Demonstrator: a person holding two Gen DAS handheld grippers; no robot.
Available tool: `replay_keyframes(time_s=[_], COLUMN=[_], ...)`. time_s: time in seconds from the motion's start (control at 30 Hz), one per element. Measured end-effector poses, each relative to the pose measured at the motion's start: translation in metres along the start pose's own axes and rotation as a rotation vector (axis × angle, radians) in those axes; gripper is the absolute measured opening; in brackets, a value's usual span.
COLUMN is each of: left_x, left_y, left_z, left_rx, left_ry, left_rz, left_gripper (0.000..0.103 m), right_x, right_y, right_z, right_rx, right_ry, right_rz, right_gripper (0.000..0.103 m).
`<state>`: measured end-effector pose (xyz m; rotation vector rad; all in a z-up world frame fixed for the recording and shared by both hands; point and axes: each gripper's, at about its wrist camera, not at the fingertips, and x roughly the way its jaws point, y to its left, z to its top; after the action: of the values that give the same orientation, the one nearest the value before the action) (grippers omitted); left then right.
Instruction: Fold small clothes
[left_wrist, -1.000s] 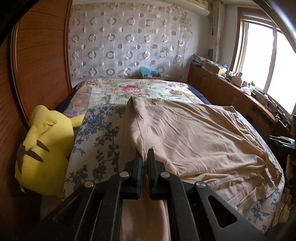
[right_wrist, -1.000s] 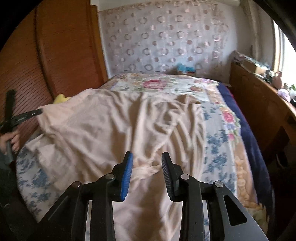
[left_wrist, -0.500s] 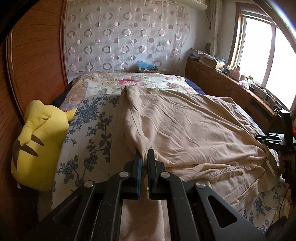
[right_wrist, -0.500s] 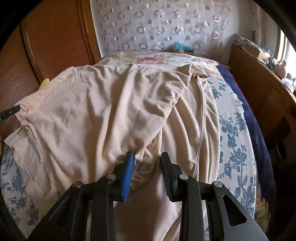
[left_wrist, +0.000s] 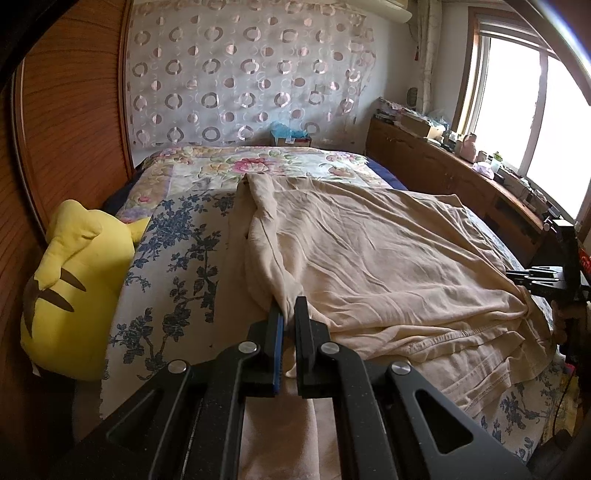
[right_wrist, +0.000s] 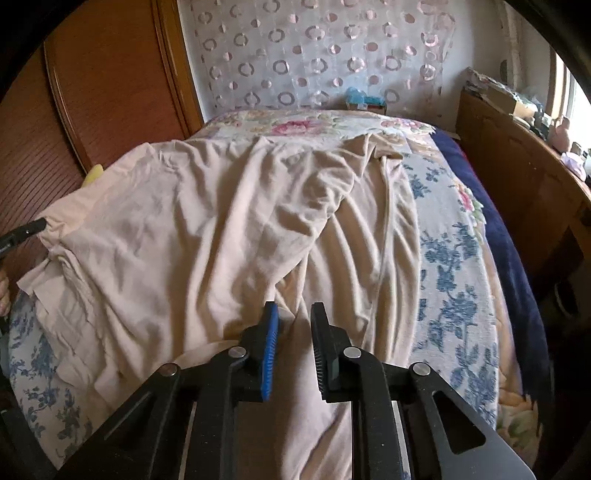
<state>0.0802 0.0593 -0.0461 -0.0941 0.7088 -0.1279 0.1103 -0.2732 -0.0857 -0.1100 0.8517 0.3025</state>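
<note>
Across the near half of a bed covered by a blue-flowered quilt, a beige garment lies spread and creased, its far end reaching toward the pink-flowered part of the quilt and its near hem hanging at the bed's near edge. The left tongs are pressed together on a bunched ridge of the garment near the bed's left side, the cloth gathered between the blue pad and the black one. The right tongs are closing over a fold near the garment's near edge; cloth sits between the pads, but a gap is open there and they do not appear to press it. A yellow plush toy leans against the wooden wall panel at the bed's left edge, close to the left grip. A wooden cabinet runs under the window on the right.

The risk lies in the uneven hold. If the right tongs close on only the top layer, or on too thin a pinch, that side could slip free on the lift and the fold would come out crooked. The wrinkles across the middle may also be carried into the fold unless the cloth is drawn taut. A wide swing on the left could brush the plush toy.
</note>
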Motion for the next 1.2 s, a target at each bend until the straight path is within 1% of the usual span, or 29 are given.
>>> replay_keyframes(time_s=[0.03,0.07,0.1,0.13,0.2,0.3,0.4,0.47,0.57,0.67,0.83,0.9,1.0,1.03,1.1,1.13,1.2], left_x=[-0.001,-0.002,-0.004,-0.006,-0.013,-0.023,-0.032,-0.036,-0.039,-0.036,-0.026,-0.024,-0.023,-0.023,-0.021,-0.022,-0.021], left_y=[-0.001,-0.002,-0.002,-0.003,-0.004,0.0,0.004,0.005,0.009,0.011,0.013,0.013,0.014,0.013,0.014,0.014,0.014], left_z=[0.0,0.001,0.001,0.003,0.004,0.009,0.013,0.013,0.011,0.006,-0.006,-0.009,-0.011,-0.011,-0.011,-0.012,-0.014], left_rx=[0.001,0.005,0.007,0.008,0.005,-0.005,-0.01,-0.014,-0.025,-0.025,-0.016,-0.021,-0.032,-0.035,-0.041,-0.04,-0.038], left_ry=[-0.001,-0.004,-0.008,-0.015,-0.032,-0.056,-0.071,-0.079,-0.081,-0.057,-0.004,0.003,0.006,0.005,0.011,0.013,0.015], left_rz=[-0.003,-0.005,-0.007,-0.008,-0.006,0.0,0.005,0.012,0.015,0.021,0.026,0.025,0.027,0.025,0.022,0.022,0.019], left_gripper=[0.005,0.005,0.005,0.005,0.005,0.005,0.005,0.005,0.005,0.005,0.005,0.006,0.005,0.005,0.006,0.006,0.006], right_x=[0.004,0.006,0.005,0.004,-0.008,-0.04,-0.071,-0.089,-0.106,-0.114,-0.109,-0.104,-0.101,-0.101,-0.098,-0.095,-0.09], right_y=[0.004,0.008,0.012,0.014,0.013,0.005,-0.001,-0.003,0.0,0.001,-0.002,-0.001,-0.003,-0.003,-0.001,0.001,0.006], right_z=[0.004,0.007,0.008,0.009,0.01,0.005,-0.006,-0.015,-0.029,-0.043,-0.056,-0.056,-0.049,-0.047,-0.041,-0.039,-0.036], right_rx=[-0.015,-0.035,-0.057,-0.067,-0.058,-0.016,0.017,0.033,0.042,0.065,0.088,0.09,0.092,0.089,0.077,0.074,0.06], right_ry=[0.01,0.012,0.005,-0.003,-0.052,-0.137,-0.195,-0.216,-0.238,-0.241,-0.198,-0.181,-0.188,-0.19,-0.186,-0.185,-0.185], right_rz=[-0.002,-0.005,-0.006,-0.01,-0.026,-0.05,-0.065,-0.061,-0.081,-0.086,-0.08,-0.087,-0.081,-0.094,-0.116,-0.11,-0.088], right_gripper=[0.013,0.007,0.004,0.003,0.003,0.002,0.002,0.002,0.002,0.002,0.002,0.002,0.002,0.004,0.012,0.019,0.025])
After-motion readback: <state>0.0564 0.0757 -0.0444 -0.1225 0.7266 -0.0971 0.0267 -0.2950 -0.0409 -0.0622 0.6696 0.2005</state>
